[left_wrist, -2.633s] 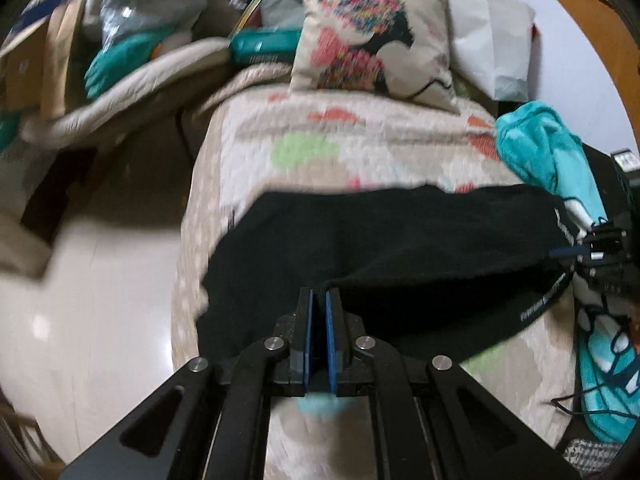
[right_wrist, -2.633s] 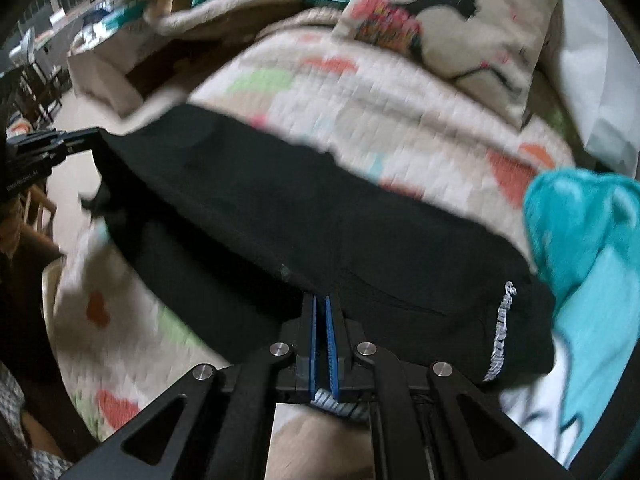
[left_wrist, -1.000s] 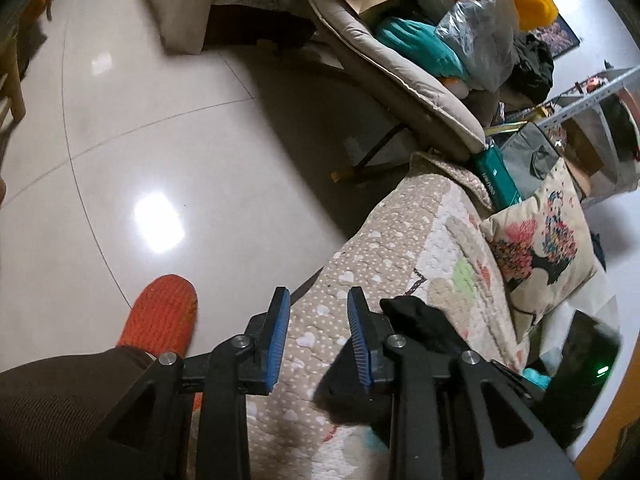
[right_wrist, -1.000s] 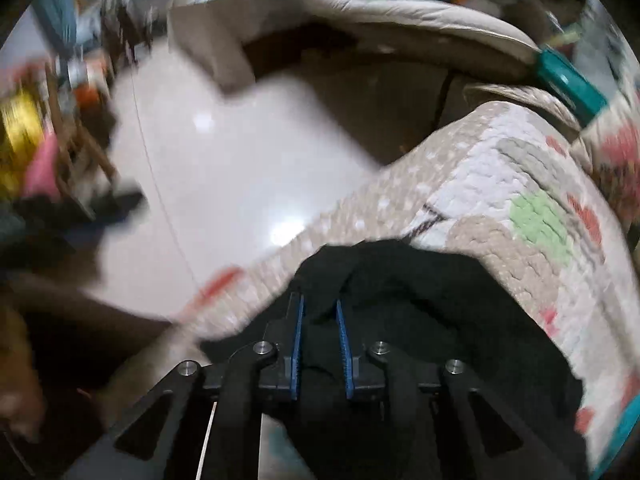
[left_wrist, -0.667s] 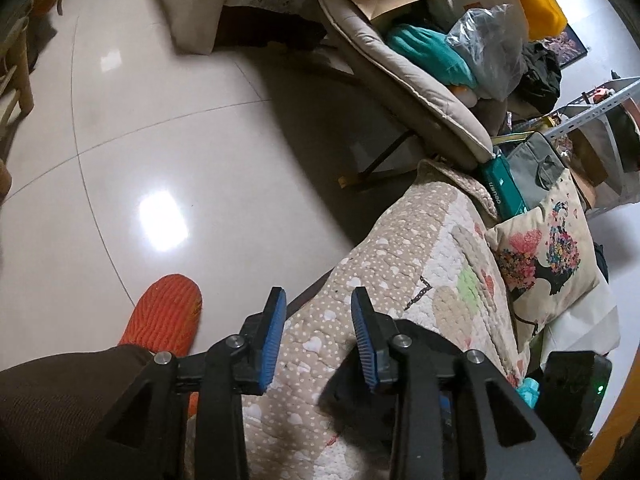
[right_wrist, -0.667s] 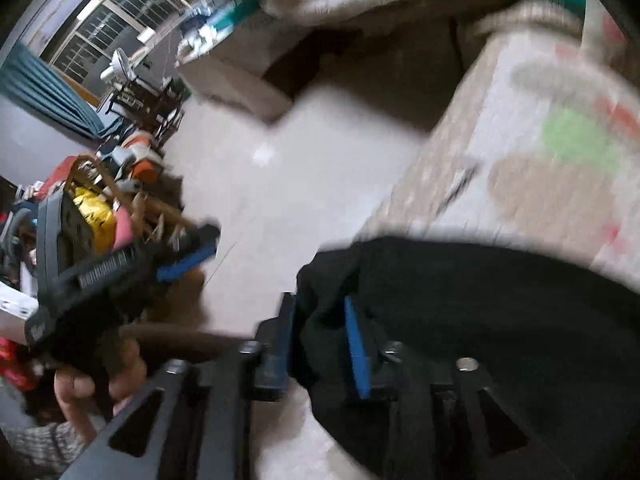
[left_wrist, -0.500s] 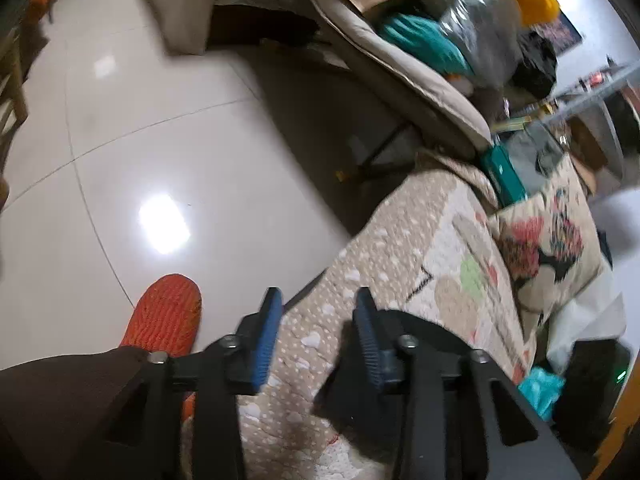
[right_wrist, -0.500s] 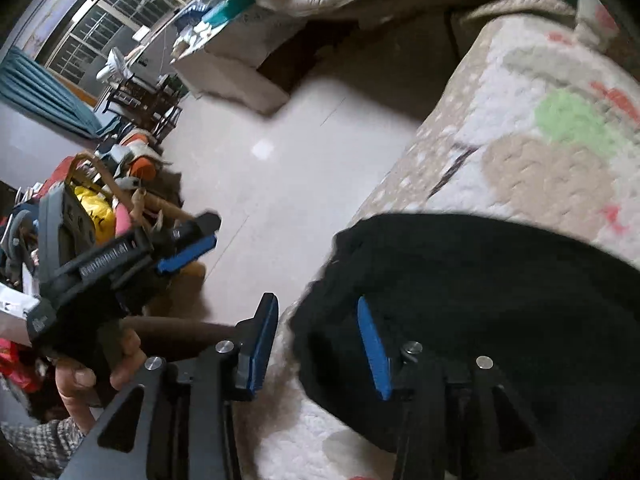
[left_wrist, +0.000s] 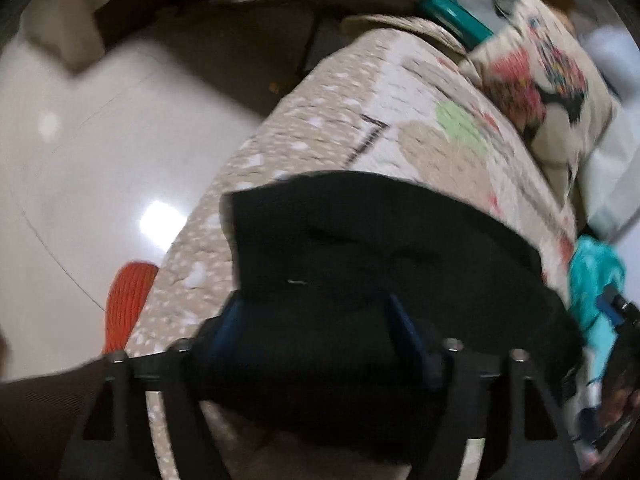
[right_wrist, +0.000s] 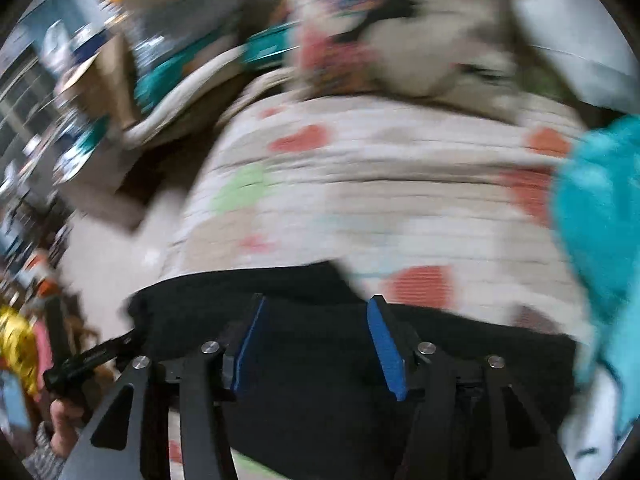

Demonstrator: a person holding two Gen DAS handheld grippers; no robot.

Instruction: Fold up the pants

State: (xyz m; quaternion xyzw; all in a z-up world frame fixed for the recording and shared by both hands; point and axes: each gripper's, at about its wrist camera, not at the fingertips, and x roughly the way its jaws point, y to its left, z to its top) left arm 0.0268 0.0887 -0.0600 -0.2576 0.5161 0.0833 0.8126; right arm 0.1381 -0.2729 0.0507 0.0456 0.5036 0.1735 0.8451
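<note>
Surface: a bed or couch covered with a beige quilt [left_wrist: 352, 120] printed with white hearts along its hanging side and green, red and tan patches on top. The black pants [left_wrist: 384, 248] lie folded on the near part of this quilt, their left edge close to the quilt's drop to the floor; in the right wrist view the same pants [right_wrist: 328, 392] fill the lower centre, below a red patch.

Left gripper [left_wrist: 316, 328]: jaws have just been opening and stand well apart over the pants, dark cloth lying between and beneath the blue pads; the pads do not press on it, so the cloth is released.

Right gripper [right_wrist: 316, 344]: jaws have likewise just been opening, blue pads spread with black cloth under the gap, nothing clamped. This view is heavily motion-blurred.

Room: glossy pale tiled floor [left_wrist: 80, 160] left of the bed, carrying a bright light reflection. An orange slipper [left_wrist: 126, 304] sits on it beside the quilt's edge. A decorated cushion [left_wrist: 552, 80] rests at the far end of the quilt, a teal box [left_wrist: 452, 12] beyond it. A turquoise cloth [right_wrist: 600, 216] lies on the quilt's right side. Cluttered goods line the far left of the right wrist view; detail unreadable through blur
</note>
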